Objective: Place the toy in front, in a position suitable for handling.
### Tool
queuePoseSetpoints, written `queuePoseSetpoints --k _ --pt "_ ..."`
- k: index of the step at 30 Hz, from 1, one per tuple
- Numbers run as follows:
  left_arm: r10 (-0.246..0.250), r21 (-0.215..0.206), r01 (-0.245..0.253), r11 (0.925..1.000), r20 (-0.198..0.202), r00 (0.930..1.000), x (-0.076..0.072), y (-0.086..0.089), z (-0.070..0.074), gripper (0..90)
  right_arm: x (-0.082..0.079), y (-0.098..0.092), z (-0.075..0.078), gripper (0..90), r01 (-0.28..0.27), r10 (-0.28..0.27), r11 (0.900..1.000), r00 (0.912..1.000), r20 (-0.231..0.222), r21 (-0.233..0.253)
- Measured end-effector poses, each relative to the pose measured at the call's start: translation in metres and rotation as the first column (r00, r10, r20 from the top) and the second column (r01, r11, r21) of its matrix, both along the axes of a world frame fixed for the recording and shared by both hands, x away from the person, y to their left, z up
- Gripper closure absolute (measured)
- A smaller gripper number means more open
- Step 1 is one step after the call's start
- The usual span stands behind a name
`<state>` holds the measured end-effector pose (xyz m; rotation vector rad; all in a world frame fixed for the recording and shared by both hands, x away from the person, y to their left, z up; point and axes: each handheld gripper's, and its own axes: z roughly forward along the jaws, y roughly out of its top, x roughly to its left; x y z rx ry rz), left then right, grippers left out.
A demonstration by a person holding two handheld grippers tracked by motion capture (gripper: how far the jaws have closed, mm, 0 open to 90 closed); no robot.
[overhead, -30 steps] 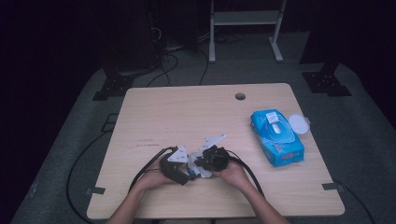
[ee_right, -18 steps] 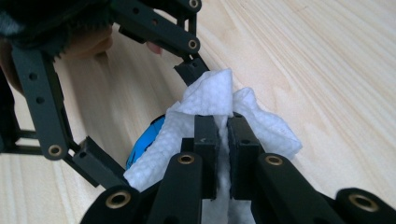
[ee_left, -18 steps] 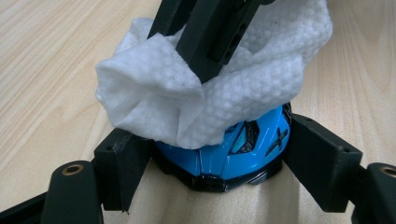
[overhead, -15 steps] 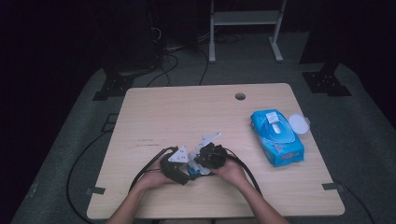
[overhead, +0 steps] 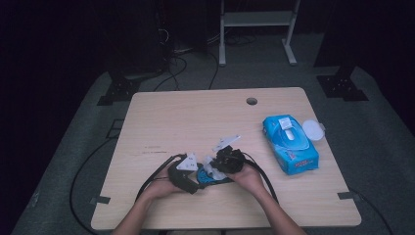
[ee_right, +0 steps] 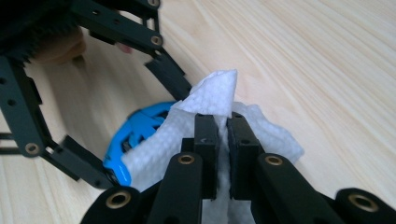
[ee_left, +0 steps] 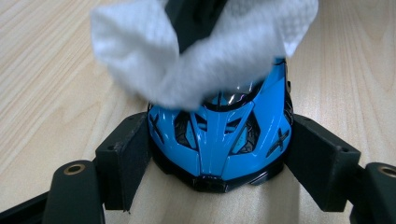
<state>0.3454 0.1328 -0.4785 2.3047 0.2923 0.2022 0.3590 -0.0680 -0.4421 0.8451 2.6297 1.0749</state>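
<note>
A small blue toy car (ee_left: 219,135) sits on the wooden table, clamped at its sides by the two black jaws of my left gripper (ee_left: 217,158). A white wet wipe (ee_right: 219,100) lies over the car's far end (ee_right: 140,128); my right gripper (ee_right: 223,140) is shut on the wipe, its jaws pinching the cloth. In the high view both grippers meet near the table's front edge, left gripper (overhead: 183,172) and right gripper (overhead: 226,160), with the blue car (overhead: 208,175) and the wipe (overhead: 211,166) between them.
A blue pack of wet wipes (overhead: 290,143) lies at the table's right side with a white round lid (overhead: 312,130) beside it. A cable hole (overhead: 251,101) is near the far edge. Black cables trail off the front of the table (overhead: 195,117).
The right gripper with the wipe has shifted slightly over the car; the left gripper and car stay where they were.
</note>
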Motion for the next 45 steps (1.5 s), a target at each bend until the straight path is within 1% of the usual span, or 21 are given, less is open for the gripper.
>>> queuePoseSetpoints --k 3,5,6,7,9,11,12,14,17,20,23,24,25,27,30,32,35,38,41,43,45 --pt "-0.003 0.001 0.003 1.0000 -0.001 1.0000 0.001 0.001 0.000 25.3 -0.004 0.013 -0.004 83.9 -0.023 0.023 1.000 0.9997 0.000 0.011" --pt "-0.003 -0.001 0.003 1.0000 0.000 1.0000 0.000 0.001 0.000 25.3 -0.006 0.017 -0.004 83.9 -0.035 0.035 0.999 0.9993 0.016 -0.008" --pt "-0.001 -0.001 0.001 1.0000 0.001 1.0000 0.000 0.000 0.000 25.4 -0.005 0.016 -0.003 83.8 -0.037 0.037 0.999 0.9992 0.015 -0.009" --pt "-0.002 -0.001 0.002 1.0000 0.001 1.0000 0.000 0.000 0.000 25.3 -0.005 0.014 -0.003 83.8 -0.028 0.028 1.000 0.9995 0.011 -0.007" --pt "-0.004 0.001 0.004 1.0000 0.004 1.0000 0.000 0.001 0.000 25.4 -0.002 0.005 -0.001 83.9 -0.009 0.009 1.000 0.9998 0.019 -0.016" --pt "-0.002 -0.001 0.002 1.0000 0.004 1.0000 0.000 0.000 0.000 25.4 0.001 -0.005 0.000 83.9 0.016 -0.016 1.000 0.9998 0.011 -0.010" --pt "-0.003 0.000 0.003 1.0000 0.004 1.0000 0.000 0.000 0.000 25.3 0.001 -0.010 0.001 83.8 0.026 -0.025 1.000 0.9995 0.017 -0.015" --pt "-0.005 0.002 0.004 1.0000 0.005 1.0000 0.001 0.001 0.000 25.4 0.002 -0.018 0.001 83.9 0.048 -0.048 0.999 0.9988 0.008 -0.006" --pt "-0.006 0.004 0.006 1.0000 0.006 1.0000 0.001 0.001 0.000 25.4 0.002 -0.031 0.001 83.8 0.065 -0.065 0.998 0.9978 0.017 0.003" --pt "-0.008 0.005 0.008 1.0000 0.005 1.0000 0.001 0.001 0.000 25.4 0.000 -0.046 -0.001 83.8 0.088 -0.088 0.996 0.9961 0.007 0.030" --pt "-0.007 0.004 0.007 1.0000 0.005 1.0000 0.001 0.001 0.000 25.4 0.000 -0.055 -0.002 83.9 0.107 -0.107 0.993 0.9943 -0.006 0.049" --pt "-0.007 0.003 0.007 1.0000 0.004 1.0000 0.001 0.001 0.000 25.3 0.000 -0.056 -0.003 83.9 0.111 -0.110 0.992 0.9938 -0.011 0.060" --pt "-0.008 0.005 0.008 1.0000 0.004 1.0000 0.001 0.001 0.000 25.4 -0.001 -0.055 -0.003 83.8 0.110 -0.110 0.992 0.9940 -0.007 0.060" --pt "-0.008 0.006 0.008 1.0000 0.005 1.0000 0.001 0.001 0.000 25.3 -0.001 -0.050 -0.004 83.8 0.101 -0.101 0.993 0.9949 -0.007 0.068" --pt "-0.007 0.003 0.007 1.0000 0.003 1.0000 0.001 0.001 0.000 25.3 -0.001 -0.041 -0.004 83.8 0.084 -0.085 0.994 0.9964 0.004 0.066" --pt "-0.009 0.001 0.009 1.0000 0.004 1.0000 0.001 0.001 0.000 25.4 -0.001 -0.040 -0.004 83.8 0.079 -0.079 0.995 0.9969 0.004 0.066" --pt "-0.010 0.001 0.010 1.0000 0.003 0.9999 0.001 0.001 0.000 25.4 0.000 -0.046 -0.003 83.8 0.081 -0.082 0.995 0.9967 -0.001 0.059" --pt "-0.010 0.002 0.010 1.0000 0.004 0.9999 0.001 0.001 0.000 25.4 -0.002 -0.058 -0.003 83.8 0.097 -0.097 0.994 0.9953 0.005 0.047" --pt "-0.007 -0.002 0.007 1.0000 0.006 1.0000 0.001 0.000 -0.001 25.4 -0.002 -0.069 -0.004 83.8 0.115 -0.116 0.992 0.9933 -0.001 0.050" --pt "-0.006 -0.002 0.006 1.0000 0.005 1.0000 0.001 0.000 -0.001 25.4 -0.003 -0.070 -0.003 83.8 0.121 -0.121 0.991 0.9926 -0.005 0.051" --pt "-0.007 -0.001 0.007 1.0000 0.005 1.0000 0.001 0.000 -0.001 25.4 -0.003 -0.065 -0.004 83.8 0.116 -0.116 0.992 0.9932 -0.004 0.058"
